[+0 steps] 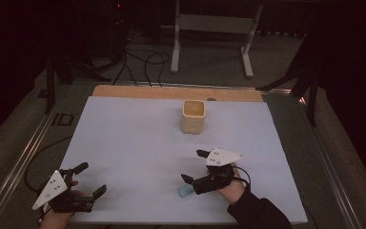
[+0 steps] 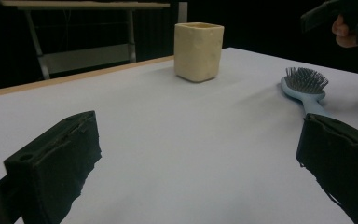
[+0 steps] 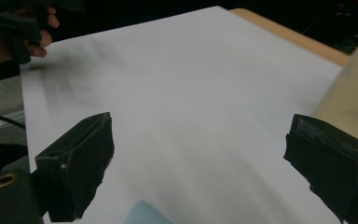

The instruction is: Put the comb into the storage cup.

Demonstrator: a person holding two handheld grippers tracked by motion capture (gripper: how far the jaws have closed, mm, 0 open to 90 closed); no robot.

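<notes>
High view, left to right: left tool point(image 1: 89, 179) sits at the near-left corner of the desk point(image 1: 138, 143), jaws spread wide, nothing between them. Nothing lies near it; it looks parked.

Right tool point(image 1: 195, 166) is near the front edge, right of centre, jaws also spread. A pale blue hairbrush point(image 1: 187, 191) lies flat directly under and just behind it, with one end poking out on the near side of the tool body. Cannot tell from above whether any part of the tool touches it.

Left gripper view: both jaws apart, bare sheet between them. The hairbrush point(image 2: 306, 87) is ahead and to the right of this tool, bristles up, handle running toward the right jaw. Cream cup point(image 2: 199, 45) stands upright well beyond it, open top.

Right gripper view: jaws spread, a blue sliver of the hairbrush point(image 3: 142, 213) at the bottom edge, below and between the jaws, not yet inside them. The cup point(image 3: 349, 93) is just past the right jaw.

Status, as a judgement: likely goal is brush into cup. Grasp not made yet, brush on the desk, cup looks empty. Left to do: lower the right tool over the handle, pinch, lift, carry forward to the cup, drop in. So barely started.
</notes>
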